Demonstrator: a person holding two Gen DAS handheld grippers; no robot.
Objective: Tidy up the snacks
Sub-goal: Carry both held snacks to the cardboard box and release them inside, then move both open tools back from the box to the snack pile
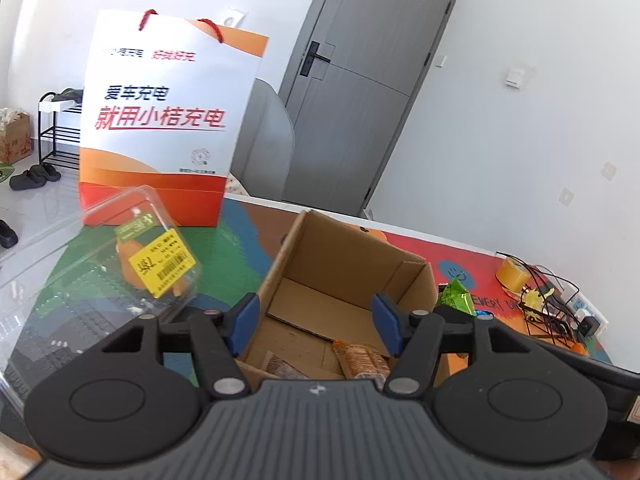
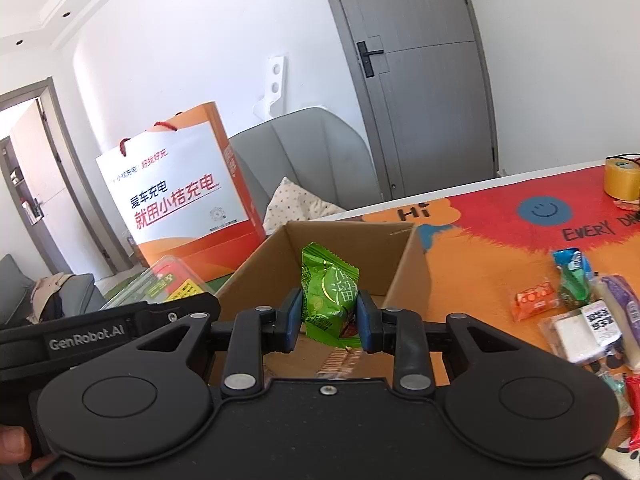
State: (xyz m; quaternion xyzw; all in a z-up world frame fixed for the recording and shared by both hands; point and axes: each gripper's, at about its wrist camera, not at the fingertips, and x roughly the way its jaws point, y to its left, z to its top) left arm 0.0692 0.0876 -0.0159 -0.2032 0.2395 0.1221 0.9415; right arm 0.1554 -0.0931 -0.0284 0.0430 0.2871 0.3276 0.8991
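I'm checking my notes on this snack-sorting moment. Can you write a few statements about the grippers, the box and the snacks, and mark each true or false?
1. The right gripper is clamped on a green snack packet. True.
2. The left gripper holds a snack. False: its jaws are spread wide with nothing between them.
3. The cardboard box is empty. False: at least two brown wrapped snacks lie on its floor.
4. A yellow tape roll stands on the colourful table mat. True.
5. The orange and white paper bag lies flat. False: it stands upright.
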